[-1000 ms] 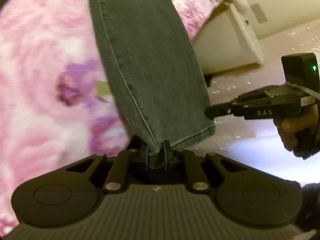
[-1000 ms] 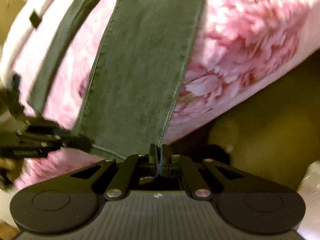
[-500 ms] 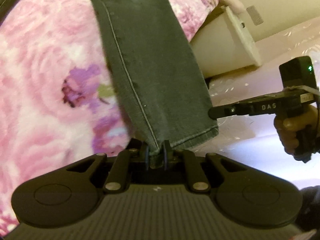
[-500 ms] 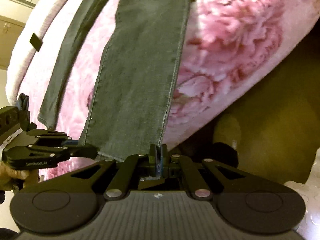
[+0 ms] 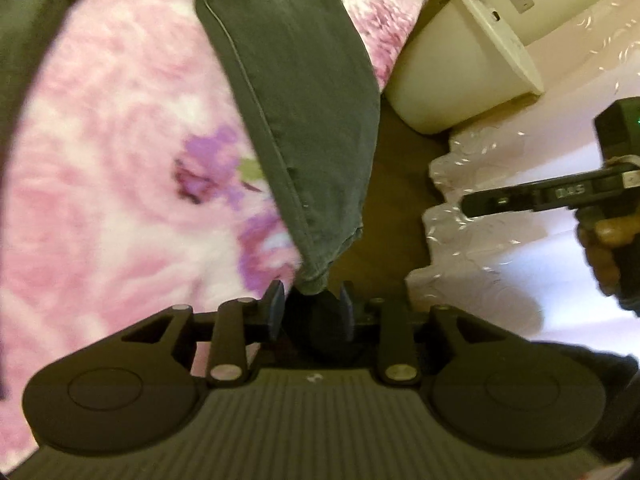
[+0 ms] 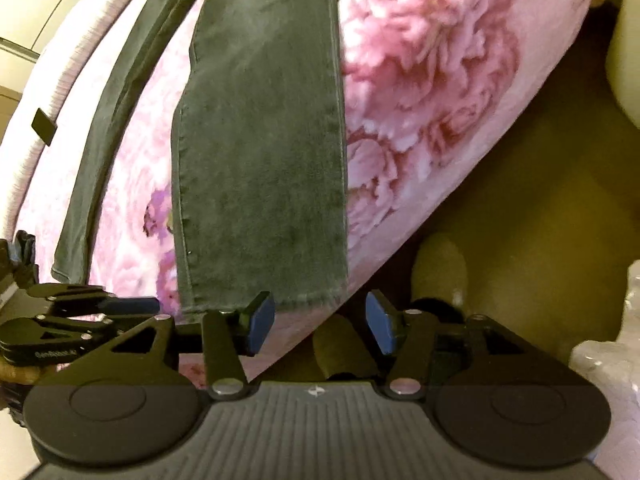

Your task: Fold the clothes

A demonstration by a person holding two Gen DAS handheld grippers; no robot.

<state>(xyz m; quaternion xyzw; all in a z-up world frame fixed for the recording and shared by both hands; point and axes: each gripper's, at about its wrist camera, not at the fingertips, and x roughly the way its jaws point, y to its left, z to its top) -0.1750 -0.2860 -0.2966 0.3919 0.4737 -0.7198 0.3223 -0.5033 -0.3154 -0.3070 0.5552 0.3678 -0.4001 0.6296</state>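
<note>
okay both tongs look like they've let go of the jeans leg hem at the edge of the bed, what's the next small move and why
Probably draw both tongs back from the hem. The left tongs and right tongs have just been opening, and neither pair presses on the cloth. The dark jeans leg lies flat along the pink floral blanket, its hem at the bed's edge, so backing off avoids snagging it before the next fold.

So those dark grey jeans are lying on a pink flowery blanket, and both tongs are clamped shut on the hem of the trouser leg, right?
Not quite. The jeans do lie on the pink flowery blanket, but neither pair is clamped: both have just been opening. The right wrist view shows the right tongs apart with the hem free, and the left wrist view shows the left tongs parted, with the hem corner loose between them.
</note>
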